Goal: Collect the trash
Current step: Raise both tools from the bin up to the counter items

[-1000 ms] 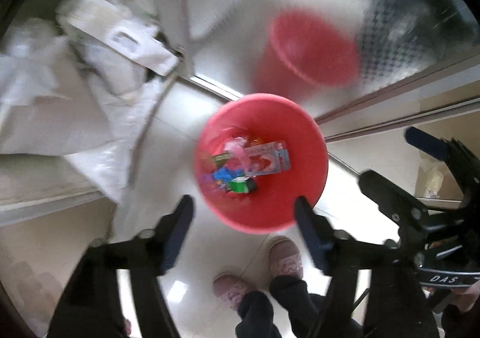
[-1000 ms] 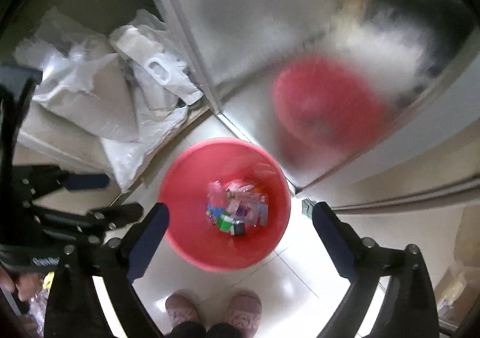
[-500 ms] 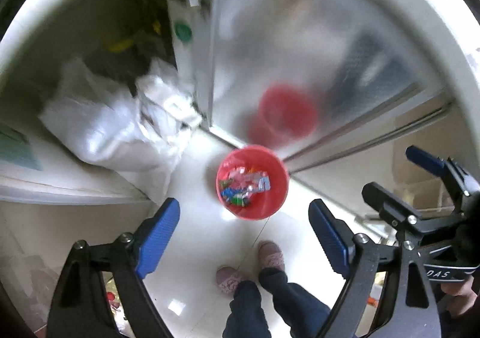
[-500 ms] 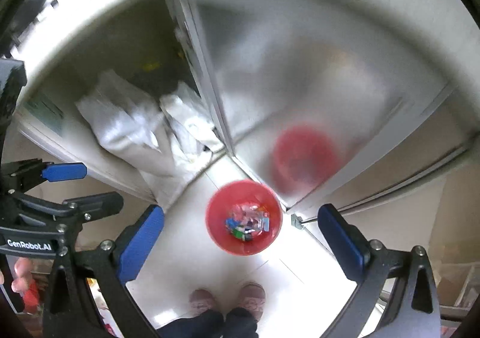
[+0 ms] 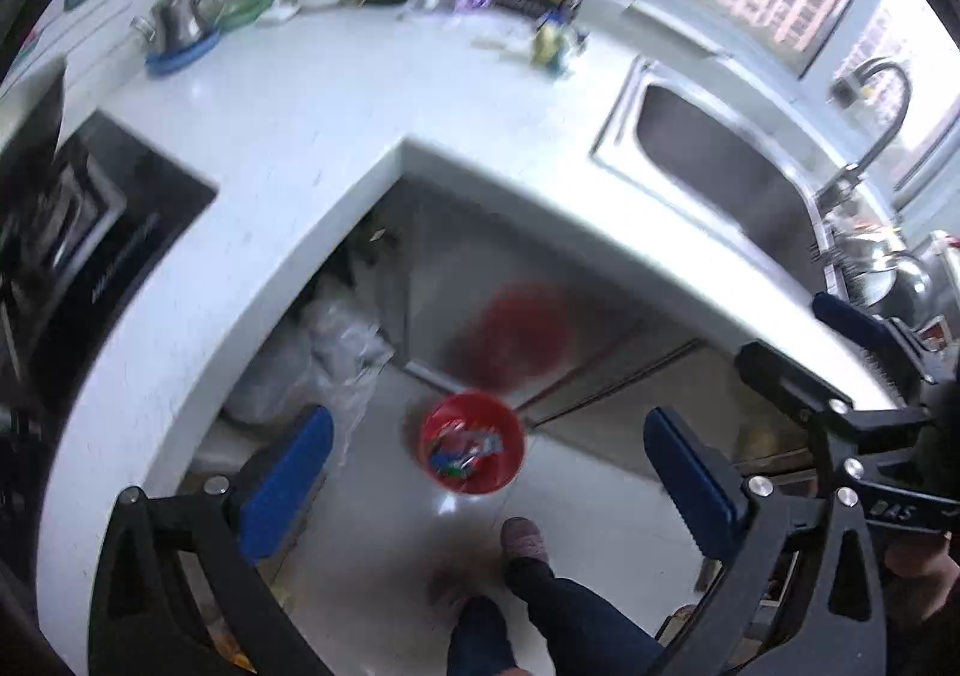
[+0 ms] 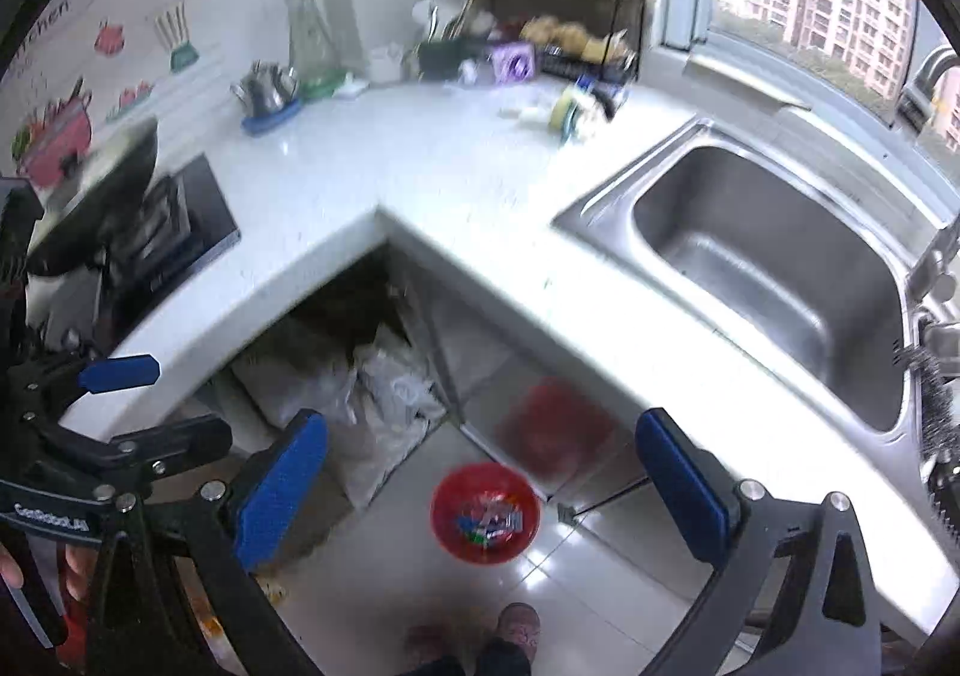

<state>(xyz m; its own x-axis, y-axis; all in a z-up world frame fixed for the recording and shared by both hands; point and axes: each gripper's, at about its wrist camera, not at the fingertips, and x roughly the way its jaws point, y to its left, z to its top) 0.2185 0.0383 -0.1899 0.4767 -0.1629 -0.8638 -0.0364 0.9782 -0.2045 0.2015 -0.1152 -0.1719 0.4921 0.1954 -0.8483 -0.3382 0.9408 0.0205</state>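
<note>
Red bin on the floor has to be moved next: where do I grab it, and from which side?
Grip the red bin by its rim, coming straight down from above, one finger inside the wall and one outside. It stands upright with its round mouth open, and it looks too wide to span whole. Take the rim's near side by the feet; cabinet doors stand close behind it. The left gripper and right gripper are open and empty.

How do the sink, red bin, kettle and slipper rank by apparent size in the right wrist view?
1. sink
2. red bin
3. kettle
4. slipper, cut off at the frame edge and close to the kettle in apparent size, so that order is unsure.
</note>
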